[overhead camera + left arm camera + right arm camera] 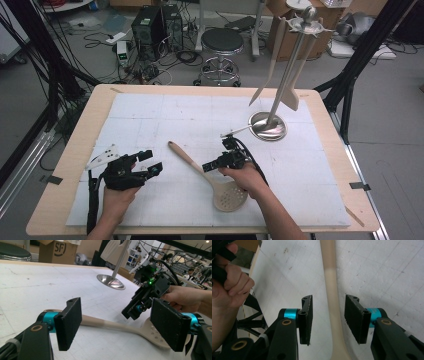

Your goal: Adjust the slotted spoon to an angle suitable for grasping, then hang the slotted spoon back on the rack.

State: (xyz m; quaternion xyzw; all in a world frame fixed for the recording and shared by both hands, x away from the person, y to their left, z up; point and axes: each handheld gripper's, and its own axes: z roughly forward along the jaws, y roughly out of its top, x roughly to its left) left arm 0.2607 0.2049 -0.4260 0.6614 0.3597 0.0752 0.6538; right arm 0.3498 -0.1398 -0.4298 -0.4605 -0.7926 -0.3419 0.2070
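Note:
A beige slotted spoon (192,162) lies on the white foam board (150,115), its perforated head (230,196) toward the front edge. My right gripper (216,156) hovers over the spoon's handle. In the right gripper view the handle (329,277) runs between the two pads with a gap on each side, so the gripper (333,320) is open and not pressing. My left gripper (152,162) rests to the left of the spoon. Its jaws stand wide open (120,322) with nothing gripped, facing the spoon (112,325) and the right gripper (147,295).
A metal utensil stand (268,126) with a round base rises at the back right, with beige spatulas (272,65) hanging from its top. Beyond the table are a stool (221,42), computer towers (155,25) and cardboard boxes. Black frame posts flank both sides.

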